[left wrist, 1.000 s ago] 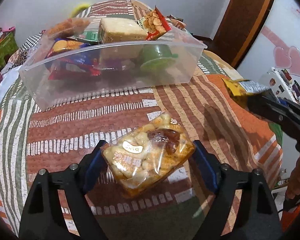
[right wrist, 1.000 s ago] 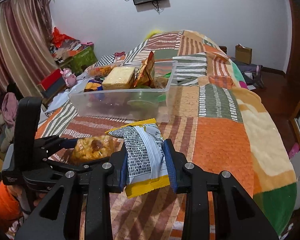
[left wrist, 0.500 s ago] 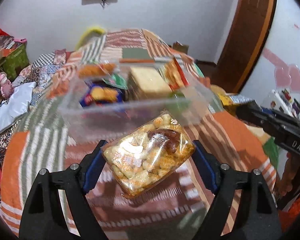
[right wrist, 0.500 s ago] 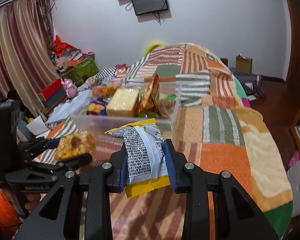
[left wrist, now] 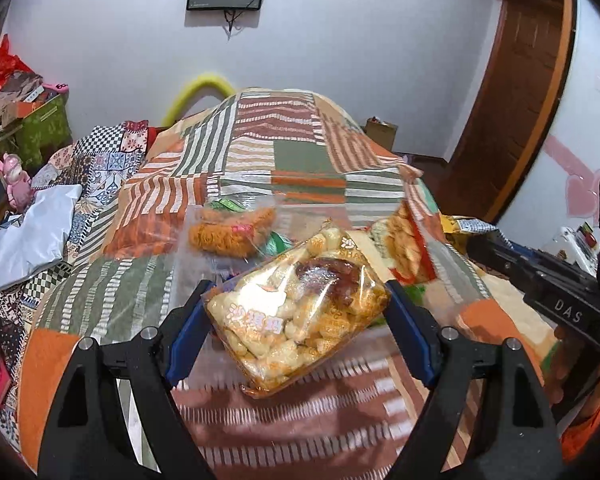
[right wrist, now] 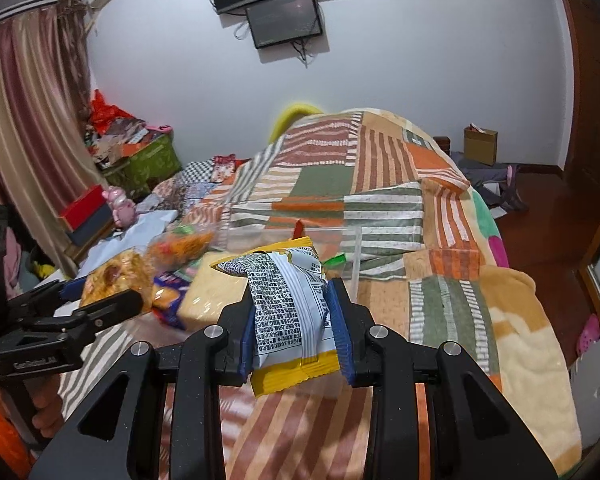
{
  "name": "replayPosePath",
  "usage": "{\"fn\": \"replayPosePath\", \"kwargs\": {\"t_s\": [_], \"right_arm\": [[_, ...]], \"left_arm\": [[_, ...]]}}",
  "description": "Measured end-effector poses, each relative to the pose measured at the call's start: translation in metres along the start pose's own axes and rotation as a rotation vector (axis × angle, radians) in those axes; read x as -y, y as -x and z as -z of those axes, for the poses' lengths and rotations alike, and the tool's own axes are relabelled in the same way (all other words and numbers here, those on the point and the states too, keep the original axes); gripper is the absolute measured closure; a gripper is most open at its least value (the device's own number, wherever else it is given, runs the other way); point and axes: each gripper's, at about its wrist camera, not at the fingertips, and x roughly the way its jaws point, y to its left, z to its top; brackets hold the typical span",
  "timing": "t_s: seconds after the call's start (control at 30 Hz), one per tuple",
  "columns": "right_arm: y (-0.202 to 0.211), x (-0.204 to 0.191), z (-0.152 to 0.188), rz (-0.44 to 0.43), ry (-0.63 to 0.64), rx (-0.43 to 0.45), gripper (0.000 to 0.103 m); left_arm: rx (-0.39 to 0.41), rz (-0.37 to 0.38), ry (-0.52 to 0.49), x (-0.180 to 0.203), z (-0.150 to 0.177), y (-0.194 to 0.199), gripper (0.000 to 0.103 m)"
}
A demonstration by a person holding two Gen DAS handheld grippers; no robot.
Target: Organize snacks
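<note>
Gripping a clear puffed-snack bag (left wrist: pixel 300 312) by its two sides, the left tongs (left wrist: pixel 298 320) hold it in the air over the clear plastic bin (right wrist: pixel 350 246) on the patchwork bed (right wrist: pixel 440 300). The right tongs (right wrist: pixel 296 320) are clamped on a yellow-and-white snack packet (right wrist: pixel 288 300), raised beside the bin's near wall.

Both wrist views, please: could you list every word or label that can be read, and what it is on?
"DAS": on the right gripper body, left wrist view.
Pale characters on the clear rice-puff packet: too blurred to read.
Fine print on the white-and-yellow snack bag: too small.
Lettering on the left gripper body: blurred.
</note>
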Motion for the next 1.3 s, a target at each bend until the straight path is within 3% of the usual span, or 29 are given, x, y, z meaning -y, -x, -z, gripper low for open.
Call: {"fn": "replayPosePath", "kwargs": {"t_s": [0.17,0.67,0.83,0.97,1.13,1.3], "right_arm": [[-0.029,0.006,0.0,0.017,-0.031,-0.042,0.073],[-0.033,-0.011,0.008,0.026,0.035,-0.061,0.072],[-0.051,-0.016,0.017,0.016,0.048,-0.131,0.072],[-0.048,-0.017,0.018,0.028,0.068,-0.128,0.071],[-0.033,-0.015,0.013,0.032,0.066,-0.09,0.061],[-0.01,-0.015,0.008,0.023,0.062,-0.056,0.061]], "left_arm": [[-0.03,-0.025,0.005,-0.005,-0.002,-0.028,0.02],[-0.041,-0.046,-0.026,-0.004,0.005,-0.041,0.015],[-0.054,-0.027,-0.033,-0.006,0.011,-0.039,0.013],[-0.051,-0.027,-0.037,-0.006,0.011,-0.036,0.013],[-0.029,-0.009,-0.025,-0.005,0.009,-0.022,0.013],[0.021,-0.008,-0.037,0.002,0.007,0.007,0.013]]}}
